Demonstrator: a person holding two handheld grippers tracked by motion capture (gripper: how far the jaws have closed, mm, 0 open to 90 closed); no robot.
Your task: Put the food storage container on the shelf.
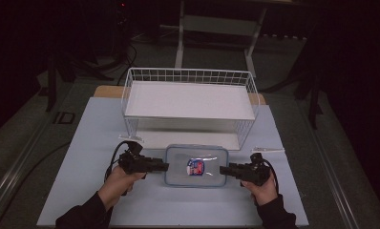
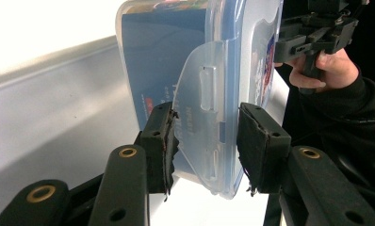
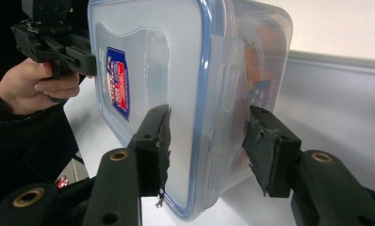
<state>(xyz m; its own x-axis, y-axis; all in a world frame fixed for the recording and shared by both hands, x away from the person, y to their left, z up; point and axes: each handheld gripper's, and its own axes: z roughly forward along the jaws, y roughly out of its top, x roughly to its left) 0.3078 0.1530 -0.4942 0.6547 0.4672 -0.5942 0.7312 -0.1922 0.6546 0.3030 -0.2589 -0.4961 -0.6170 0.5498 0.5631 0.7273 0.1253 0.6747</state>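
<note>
A clear plastic food container with a blue-sealed lid and a red-and-blue label lies flat on the pale blue mat, just in front of the wire basket. My left gripper holds its left end. In the left gripper view the pads sit against the container on either side of its end latch flap. My right gripper holds the opposite end. The right gripper view has one pad on the lid of the container and the other against its base.
A white wire basket holding a white shelf board stands behind the container. The pale blue mat covers the table. Two small white strips lie by the basket's front corners. Beyond the table are dark floor and stand legs.
</note>
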